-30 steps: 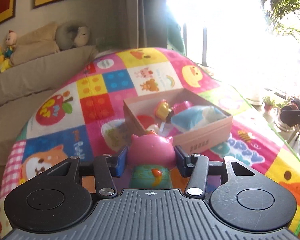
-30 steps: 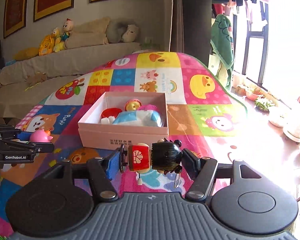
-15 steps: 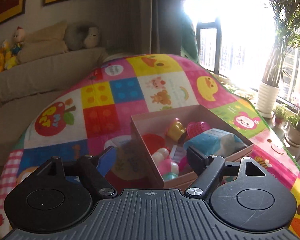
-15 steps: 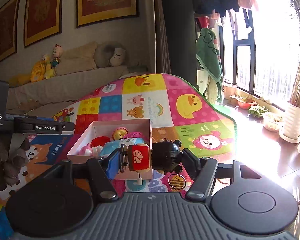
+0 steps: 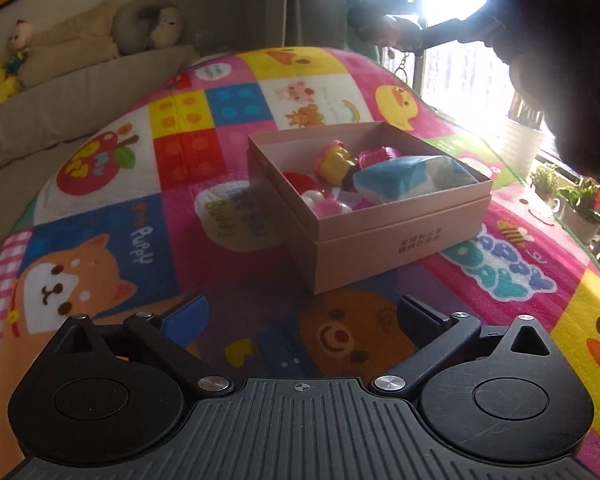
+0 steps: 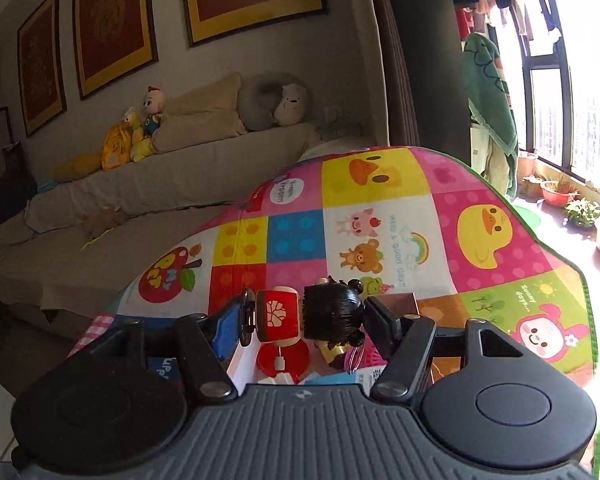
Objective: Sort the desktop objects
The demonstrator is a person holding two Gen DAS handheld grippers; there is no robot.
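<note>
My left gripper (image 5: 302, 309) hovers low over the colourful mat (image 5: 140, 240), just in front of the pink cardboard box (image 5: 400, 236). Its jaws are opening wide and nothing is between them. A pink pig toy (image 5: 327, 206) lies inside the box beside a yellow cup toy (image 5: 334, 162) and a blue-white tissue packet (image 5: 412, 178). My right gripper (image 6: 304, 317) is shut on a small doll keychain (image 6: 296, 316) with a red body and black hair. It holds the doll above the box (image 6: 402, 303). The left wrist view shows that gripper (image 5: 404, 38) as a dark shape over the box's far side.
A dark sleeve (image 5: 560, 60) fills the upper right of the left wrist view. A beige sofa (image 6: 160, 184) with plush toys (image 6: 140, 136) runs along the wall behind the mat. Plant pots (image 6: 560, 192) stand by the bright window on the right.
My left gripper let go of the pink pig toy, which now lies in the box, then opened wide and sank back in front of the box. My right gripper carried the doll over the box.
</note>
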